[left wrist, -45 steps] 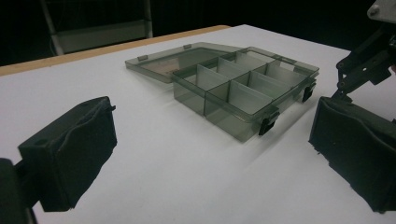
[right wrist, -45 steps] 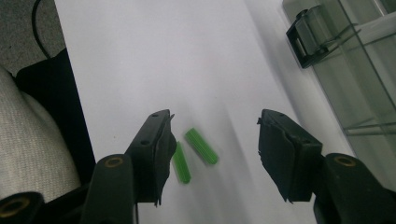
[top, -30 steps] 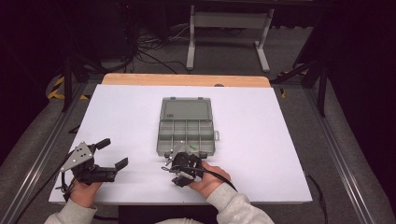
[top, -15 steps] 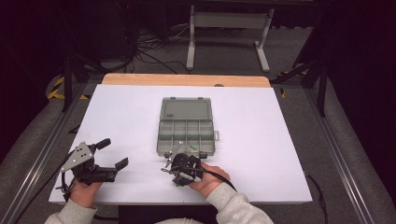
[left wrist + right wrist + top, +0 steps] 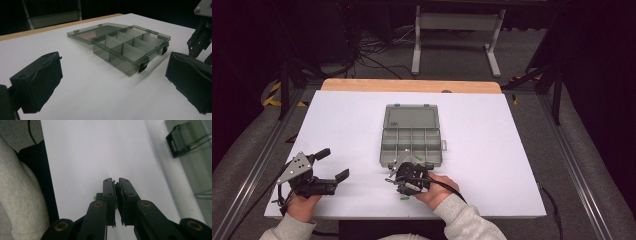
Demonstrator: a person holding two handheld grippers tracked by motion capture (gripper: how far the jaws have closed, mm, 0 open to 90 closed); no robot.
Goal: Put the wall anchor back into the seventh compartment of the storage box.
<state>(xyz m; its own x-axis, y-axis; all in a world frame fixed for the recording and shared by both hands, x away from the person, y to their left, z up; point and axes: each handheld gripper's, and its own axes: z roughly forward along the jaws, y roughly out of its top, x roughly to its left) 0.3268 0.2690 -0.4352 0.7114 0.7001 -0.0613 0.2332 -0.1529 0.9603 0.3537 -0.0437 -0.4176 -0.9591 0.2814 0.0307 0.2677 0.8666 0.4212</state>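
I am looking first at the near edge of the table (image 5: 337, 115), where my right gripper (image 5: 404, 186) is working at about six o'clock. Its jaws have just been closing, and they are now clenching a small green piece (image 5: 115, 187) pinched between the pads; in the right gripper view a sliver of green is peeking out at the top of the seam and another at the left side. On the high view a second green bit (image 5: 404, 198) is lying on the white surface just beside that gripper, nearer to me. I am reading this as the pick having landed, so the next move is probably a lift and a short carry toward twelve o'clock.

At about eight o'clock my left gripper (image 5: 330, 165) is resting released, jaws standing wide with nothing between them, pointing toward the box.

Farther out, just beyond the right gripper, the grey compartment box (image 5: 411, 147) is sitting open with its lid (image 5: 411, 118) laid flat on the far side. Another green bit (image 5: 419, 157) is showing near its front row. I cannot tell which compartment is meant for the held piece.
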